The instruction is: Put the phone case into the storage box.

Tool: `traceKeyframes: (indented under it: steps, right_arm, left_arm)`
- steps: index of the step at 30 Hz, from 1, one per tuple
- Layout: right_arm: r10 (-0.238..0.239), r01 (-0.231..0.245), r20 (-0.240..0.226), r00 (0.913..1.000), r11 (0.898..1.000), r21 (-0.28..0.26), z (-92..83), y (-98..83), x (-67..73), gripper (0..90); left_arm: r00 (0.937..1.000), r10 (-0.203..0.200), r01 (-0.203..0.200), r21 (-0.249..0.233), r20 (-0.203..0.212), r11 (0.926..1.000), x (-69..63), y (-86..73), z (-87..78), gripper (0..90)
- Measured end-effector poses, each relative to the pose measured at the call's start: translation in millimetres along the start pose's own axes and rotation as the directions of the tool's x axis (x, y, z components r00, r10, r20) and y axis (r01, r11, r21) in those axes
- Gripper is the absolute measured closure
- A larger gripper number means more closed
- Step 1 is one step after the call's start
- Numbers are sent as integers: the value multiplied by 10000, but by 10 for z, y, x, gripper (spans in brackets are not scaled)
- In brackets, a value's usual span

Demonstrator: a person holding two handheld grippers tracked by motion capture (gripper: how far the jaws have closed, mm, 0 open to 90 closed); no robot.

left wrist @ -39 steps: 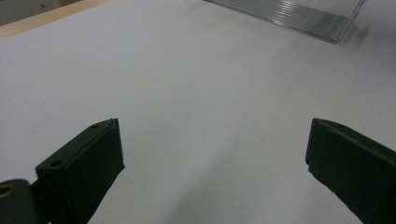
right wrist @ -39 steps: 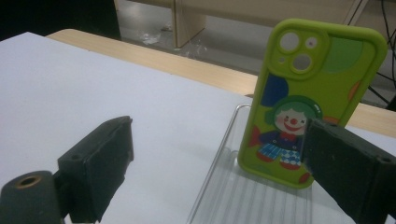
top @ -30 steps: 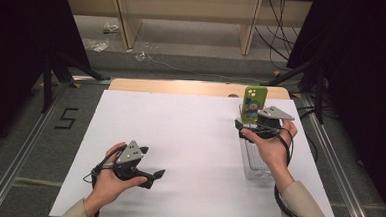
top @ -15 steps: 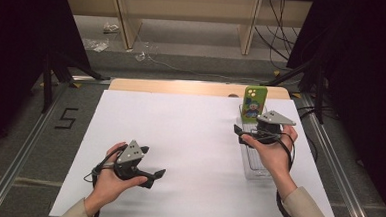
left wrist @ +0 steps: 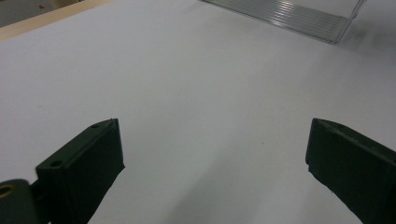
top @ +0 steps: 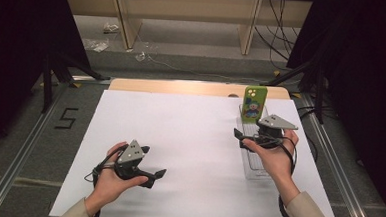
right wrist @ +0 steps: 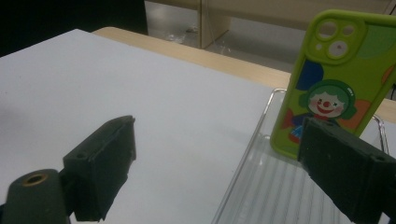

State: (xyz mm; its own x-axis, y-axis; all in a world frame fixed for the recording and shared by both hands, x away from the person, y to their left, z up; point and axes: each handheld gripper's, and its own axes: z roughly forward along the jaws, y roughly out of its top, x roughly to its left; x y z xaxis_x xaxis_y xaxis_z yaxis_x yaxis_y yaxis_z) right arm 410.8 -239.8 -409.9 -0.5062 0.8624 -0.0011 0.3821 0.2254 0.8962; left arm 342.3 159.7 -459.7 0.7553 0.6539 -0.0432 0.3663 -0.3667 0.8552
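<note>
Facing right claw: clown phone case

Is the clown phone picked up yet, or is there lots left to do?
Not yet. The green clown phone stands propped upright at the far end of the clear tray. The right gripper is open beside it, holding nothing. The left gripper rests open on the white table. Probably left: close on the phone and lift it out.

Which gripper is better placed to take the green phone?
Right. The right gripper hangs open over the clear tray just before the phone; the left gripper is far across the sheet.
</note>
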Motion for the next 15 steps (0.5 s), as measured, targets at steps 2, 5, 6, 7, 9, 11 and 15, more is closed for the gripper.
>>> traceKeyframes:
  steps: [2, 5, 6, 7, 9, 11, 15]
  right_arm:
    - [-39, 39, -38, 10000, 10000, -13, -14, -4, 6, 127]
    - [-57, 57, -76, 10000, 10000, -40, -35, -10, 13, 127]
    - [-68, 68, -110, 9999, 10000, -37, -42, -13, 13, 127]
    - [-80, 79, -130, 9999, 10000, -47, -47, -18, 14, 127]
    - [-107, 106, -143, 9998, 9999, -53, -61, -27, 17, 128]
    - [-132, 131, -166, 9998, 9999, -78, -78, -31, 18, 128]
    - [-211, 208, -259, 9994, 9997, -135, -117, -47, 21, 128]
  left_arm:
    - [10000, 8, -8, 11, -5, 10000, -2, -1, 2, 36]
    - [10000, 5, -5, 11, -9, 10000, -4, 1, 1, 36]
    - [10000, 1, -1, 9, -11, 10000, -4, 1, 1, 36]
    - [10000, 0, 0, 10, -15, 10000, -4, 1, 1, 36]
    - [10000, -7, 7, 12, -17, 10000, -4, 0, 2, 36]
    - [10000, -12, 12, 12, -19, 10000, -5, 1, 1, 36]
    - [10000, -14, 14, -3, -16, 10000, -4, 3, -2, 36]
